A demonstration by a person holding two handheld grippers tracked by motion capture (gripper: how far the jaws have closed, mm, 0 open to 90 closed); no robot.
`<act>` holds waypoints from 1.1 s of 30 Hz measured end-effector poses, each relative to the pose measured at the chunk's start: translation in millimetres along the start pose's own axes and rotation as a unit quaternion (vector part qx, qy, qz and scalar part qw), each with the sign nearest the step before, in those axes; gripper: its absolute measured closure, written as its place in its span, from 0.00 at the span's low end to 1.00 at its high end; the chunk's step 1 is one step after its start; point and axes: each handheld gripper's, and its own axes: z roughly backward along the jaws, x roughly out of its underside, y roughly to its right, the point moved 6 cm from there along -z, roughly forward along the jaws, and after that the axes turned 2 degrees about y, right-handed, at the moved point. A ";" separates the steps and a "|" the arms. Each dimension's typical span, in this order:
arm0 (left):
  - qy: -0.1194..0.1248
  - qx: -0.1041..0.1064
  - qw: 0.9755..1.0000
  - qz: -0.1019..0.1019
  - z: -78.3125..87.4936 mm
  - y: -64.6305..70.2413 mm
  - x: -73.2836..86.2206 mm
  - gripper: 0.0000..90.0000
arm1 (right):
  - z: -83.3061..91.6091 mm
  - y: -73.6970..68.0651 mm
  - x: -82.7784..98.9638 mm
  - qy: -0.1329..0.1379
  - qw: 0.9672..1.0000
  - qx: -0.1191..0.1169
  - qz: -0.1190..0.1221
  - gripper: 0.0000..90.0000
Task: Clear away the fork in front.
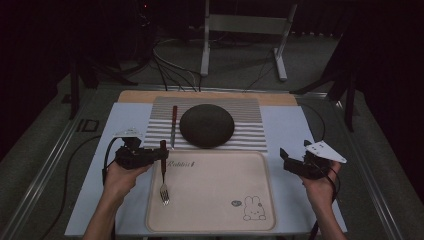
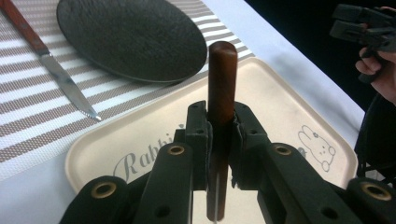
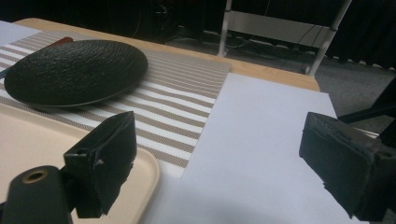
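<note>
My left gripper (image 1: 161, 154) is shut on the dark wooden handle of a fork (image 1: 163, 175), whose metal tines point toward the near edge over the beige tray (image 1: 220, 210). In the left gripper view the handle (image 2: 221, 88) stands clamped between the two pads. A knife (image 1: 173, 125) with a reddish handle lies on the striped placemat (image 1: 250, 110), just left of the black plate (image 1: 207, 125). My right gripper (image 1: 285, 159) hovers open beside the tray's right edge, nothing between its pads (image 3: 109, 154).
A white sheet (image 1: 287, 130) covers the table under the tray and placemat. The tray carries a rabbit drawing (image 1: 254, 209) near its front right corner. Cables and a metal stand (image 1: 245, 25) sit on the floor beyond the table's far edge.
</note>
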 end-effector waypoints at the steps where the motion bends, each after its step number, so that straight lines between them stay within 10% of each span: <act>1: -0.004 -0.001 1.000 0.002 -3.3 -2.3 1.6 0.88 | -0.2 -0.6 0.0 0.000 1.000 0.000 0.001 0.13; 18: -0.046 -0.020 0.998 0.036 -19.1 -28.9 46.9 0.81 | -0.6 -2.0 4.0 -0.003 1.000 -0.002 0.000 0.13; 33: -0.080 -0.080 0.993 0.036 -22.6 -45.5 64.8 0.74 | 0.7 0.9 6.1 -0.003 1.000 0.000 -0.003 0.13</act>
